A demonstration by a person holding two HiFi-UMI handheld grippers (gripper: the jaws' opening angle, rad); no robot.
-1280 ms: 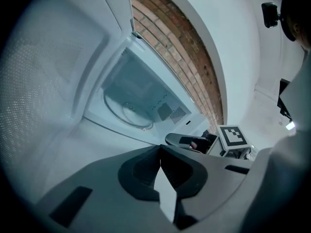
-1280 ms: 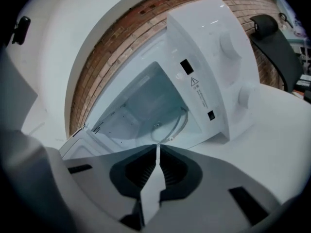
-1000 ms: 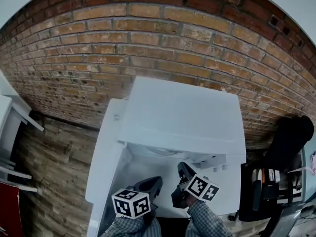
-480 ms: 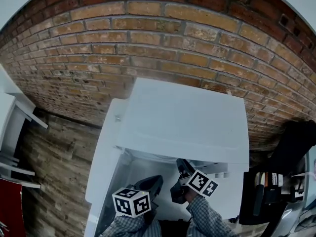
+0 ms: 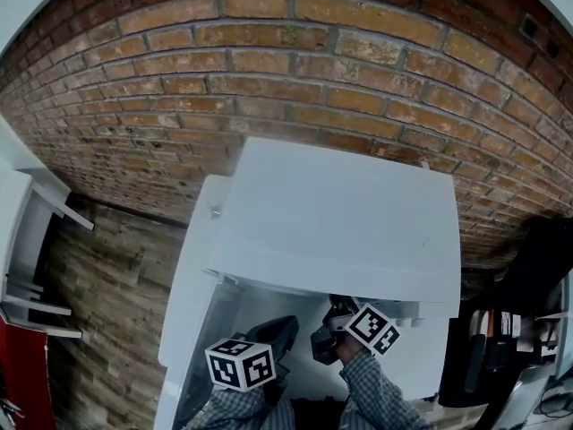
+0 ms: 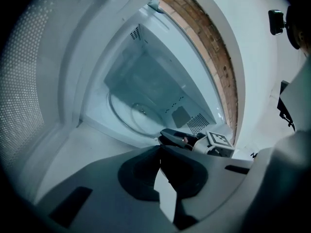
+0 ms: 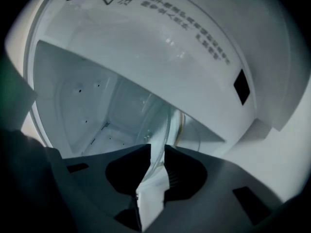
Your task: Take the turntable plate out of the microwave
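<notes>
Glass turntable plate (image 6: pixel 127 111) alone in microwave (image 5: pixel 340 213) cavity, front rim between right gripper (image 7: pixel 155 152) jaws, which have just been closing but aren't visibly clamped; left gripper (image 6: pixel 160 152) pressed together, empty, outside; risk: shallow one-sided pinch lets glass slip or strike the cavity lip.

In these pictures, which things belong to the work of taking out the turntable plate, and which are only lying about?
Belonging to the job: microwave, its door open; glass turntable plate inside; right gripper, jaws just been closing, the plate's rim between them; left gripper, jaws shut, empty.
Only lying about: brick wall; white shelves at the left; wooden floor.
</notes>
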